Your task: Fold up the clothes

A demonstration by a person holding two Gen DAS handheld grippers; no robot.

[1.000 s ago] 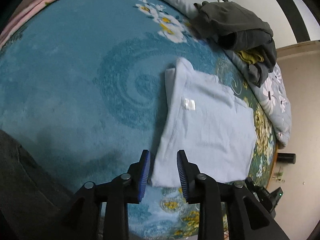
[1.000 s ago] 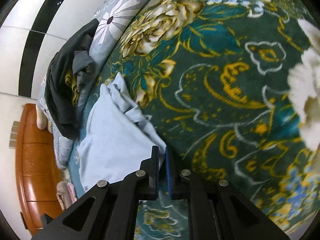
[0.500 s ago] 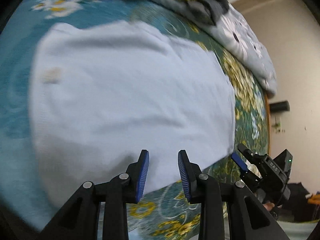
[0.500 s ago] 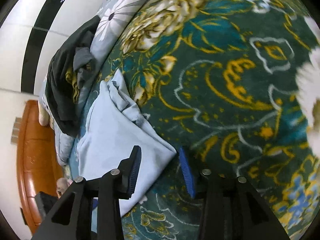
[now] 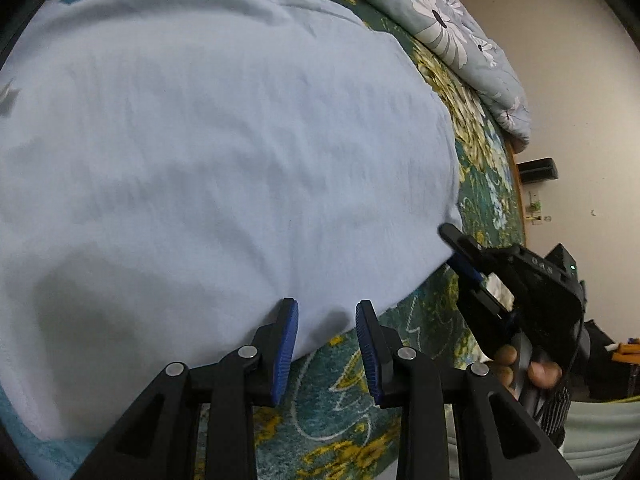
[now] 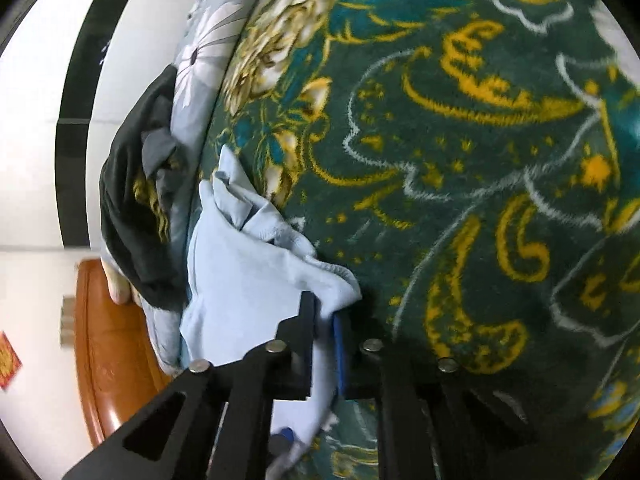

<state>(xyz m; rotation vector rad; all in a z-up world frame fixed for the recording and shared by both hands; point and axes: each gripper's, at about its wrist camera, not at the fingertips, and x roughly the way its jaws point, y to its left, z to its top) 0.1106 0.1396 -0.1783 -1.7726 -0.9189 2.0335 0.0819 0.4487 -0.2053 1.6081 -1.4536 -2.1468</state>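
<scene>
The right tongs (image 6: 324,320) are clamped tight on a corner of the light blue garment (image 6: 240,280), cloth bunched between the pads and spilling back down through the jaws toward six o'clock. Over in the left wrist view, the left tongs (image 5: 326,336) stand apart, nothing between them, poised right at the garment's (image 5: 220,140) near hem, with a dark shadow just beyond the fingers. The right tongs (image 5: 460,252) show at three o'clock there, biting the same hem at its corner. The garment lies spread flat on the floral blanket (image 6: 480,160) covering the bed, filling that view from nine round to two o'clock. Up at twelve, a pile of dark clothes (image 6: 128,208) rests on a grey flowered quilt (image 5: 460,36). This fabric looks thin, light and floppy, so it should sag and crease wherever unsupported; likely best taken at the hem's edge or a corner, both layers pinched together, matching the right side's hold.
</scene>
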